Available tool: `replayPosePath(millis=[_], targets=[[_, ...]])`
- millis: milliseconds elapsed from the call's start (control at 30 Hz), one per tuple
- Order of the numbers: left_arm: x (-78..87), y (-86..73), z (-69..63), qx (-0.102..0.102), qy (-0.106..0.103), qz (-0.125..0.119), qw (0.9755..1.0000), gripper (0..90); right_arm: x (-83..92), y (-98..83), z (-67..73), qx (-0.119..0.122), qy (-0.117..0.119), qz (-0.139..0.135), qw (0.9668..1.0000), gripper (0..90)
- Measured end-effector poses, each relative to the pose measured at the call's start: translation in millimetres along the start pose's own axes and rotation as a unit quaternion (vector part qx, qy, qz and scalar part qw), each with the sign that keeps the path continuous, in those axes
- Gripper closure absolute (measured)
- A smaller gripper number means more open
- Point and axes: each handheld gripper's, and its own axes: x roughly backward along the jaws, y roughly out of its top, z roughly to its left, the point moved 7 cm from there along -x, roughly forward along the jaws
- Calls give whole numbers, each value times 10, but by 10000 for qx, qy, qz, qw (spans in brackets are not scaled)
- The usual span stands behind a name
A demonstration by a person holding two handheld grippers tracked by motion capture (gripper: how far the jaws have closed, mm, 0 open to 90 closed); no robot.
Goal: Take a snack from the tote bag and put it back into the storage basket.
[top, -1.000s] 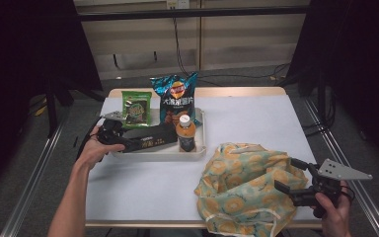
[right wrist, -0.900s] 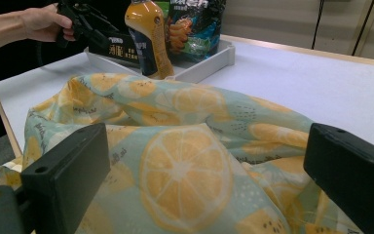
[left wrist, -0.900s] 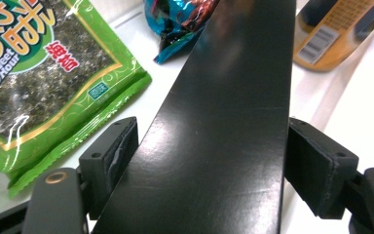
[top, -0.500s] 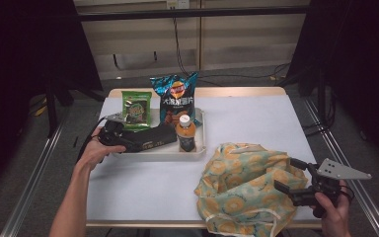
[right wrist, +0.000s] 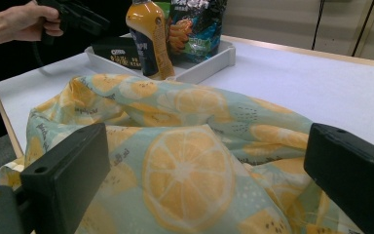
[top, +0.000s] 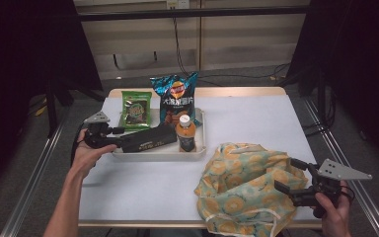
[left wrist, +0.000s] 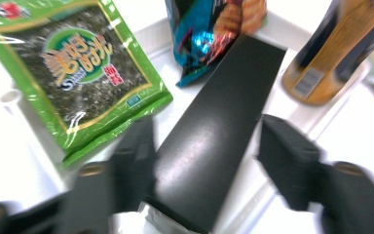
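A long black box [top: 148,139] lies flat in the white tray [top: 201,129], just beside the tea bottle [top: 186,133].

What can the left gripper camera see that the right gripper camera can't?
The left gripper view alone gives a close look at the green seaweed snack pack, and the left hand-held gripper with its jaws around the black box; they have just been closing. The right gripper view alone gives the lemon-print cloth bag between the open jaws of the right hand-held gripper. Both share the box, tea bottle, chip bag and white tray.
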Motion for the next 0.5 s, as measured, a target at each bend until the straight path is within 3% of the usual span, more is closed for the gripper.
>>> replayPosePath(millis=[67,100,133,233,400,500], targets=[[37,0,-24,42,-24,-75,10000,599,0,-1,-2,6,-6,1,10000,25],[70,-16,-62,12,-75,-117,9999,599,-1,-2,-4,7,8,-5,10000,25],[71,-61,-137,0,-193,-25,9998,743,2,-1,-8,5,-1,-9,10000,25],[46,-126,-226,-108,-285,52,9995,837,-2,0,-8,-30,-14,-6,10000,25],[-77,-256,-299,-96,-266,284,9992,877,-10,2,-1,4,9,-7,10000,25],[-121,-283,-254,-20,-196,339,9992,870,-11,-3,-1,-9,19,13,10000,25]])
